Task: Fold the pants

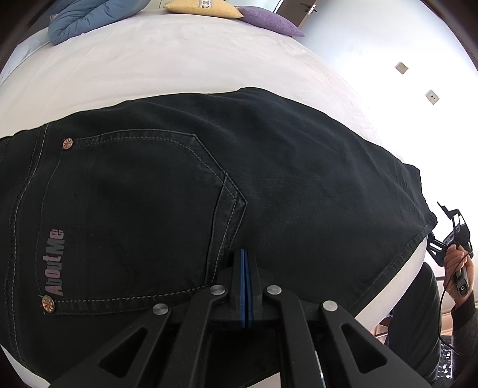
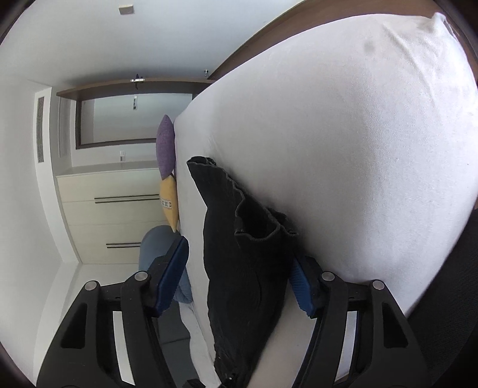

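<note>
Black jeans (image 1: 185, 191) lie flat on a white bed (image 1: 155, 65), back pocket with an "AboutMe" label facing up, legs running to the right edge. My left gripper (image 1: 246, 256) is shut, its blue pads pressed together right at the near edge of the jeans by the pocket; whether cloth is pinched is hidden. My right gripper (image 2: 239, 268) is open, turned sideways at the bed's edge, with the hem end of the jeans (image 2: 242, 238) hanging between its blue fingers (image 2: 171, 274). The right gripper also shows in the left wrist view (image 1: 448, 235), held in a hand.
A blue blanket (image 1: 86, 18), a yellow cushion (image 1: 203, 7) and a purple cushion (image 1: 272, 21) lie at the far end of the bed. A cream drawer unit (image 2: 110, 209) and a white wall (image 2: 24, 179) stand beyond the bed.
</note>
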The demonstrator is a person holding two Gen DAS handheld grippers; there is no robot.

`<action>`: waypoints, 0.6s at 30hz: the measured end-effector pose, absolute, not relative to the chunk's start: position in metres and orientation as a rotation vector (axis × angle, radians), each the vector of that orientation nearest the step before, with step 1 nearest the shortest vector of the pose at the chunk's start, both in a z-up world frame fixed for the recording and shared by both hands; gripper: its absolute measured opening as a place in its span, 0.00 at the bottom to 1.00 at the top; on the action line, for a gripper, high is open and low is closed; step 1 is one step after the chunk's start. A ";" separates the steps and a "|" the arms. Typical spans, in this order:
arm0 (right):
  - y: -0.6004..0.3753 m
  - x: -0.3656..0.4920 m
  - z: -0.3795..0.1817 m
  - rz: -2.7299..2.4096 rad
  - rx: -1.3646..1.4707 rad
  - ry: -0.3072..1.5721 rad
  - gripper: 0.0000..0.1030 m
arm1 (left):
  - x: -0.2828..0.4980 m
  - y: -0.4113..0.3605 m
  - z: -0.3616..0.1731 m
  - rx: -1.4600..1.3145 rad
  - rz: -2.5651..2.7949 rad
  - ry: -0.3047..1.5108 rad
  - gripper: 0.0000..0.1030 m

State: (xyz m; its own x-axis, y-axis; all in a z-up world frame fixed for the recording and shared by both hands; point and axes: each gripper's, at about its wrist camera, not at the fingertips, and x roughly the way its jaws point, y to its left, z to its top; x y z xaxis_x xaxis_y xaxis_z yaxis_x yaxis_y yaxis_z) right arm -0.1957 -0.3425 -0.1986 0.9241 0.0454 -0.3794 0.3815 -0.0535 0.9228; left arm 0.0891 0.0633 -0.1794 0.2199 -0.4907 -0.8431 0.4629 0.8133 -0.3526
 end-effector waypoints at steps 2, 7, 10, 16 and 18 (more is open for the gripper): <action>-0.346 -0.195 -0.202 -0.279 1.619 0.348 0.19 | 0.090 0.066 -0.180 -0.038 -0.659 1.180 0.05; -0.346 -0.196 -0.208 -0.310 1.619 0.347 0.09 | 0.091 0.072 -0.181 -0.055 -0.664 1.181 0.05; -0.343 -0.196 -0.202 -0.346 1.582 0.354 0.08 | 0.092 0.076 -0.181 -0.070 -0.668 1.181 0.05; -0.330 -0.185 -0.172 -0.441 1.427 0.422 0.08 | 0.093 0.083 -0.182 -0.101 -0.669 1.177 0.05; -0.316 -0.167 -0.141 -0.451 1.269 0.479 0.08 | 0.093 0.084 -0.182 -0.111 -0.668 1.174 0.05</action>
State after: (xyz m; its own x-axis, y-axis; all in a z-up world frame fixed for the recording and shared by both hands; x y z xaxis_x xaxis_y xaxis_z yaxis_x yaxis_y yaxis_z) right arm -0.1668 -0.3155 -0.1412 0.8180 -0.0572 -0.5723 0.5679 0.2376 0.7880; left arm 0.0926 0.0841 -0.1824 0.2189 -0.5372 -0.8145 0.4255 0.8038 -0.4158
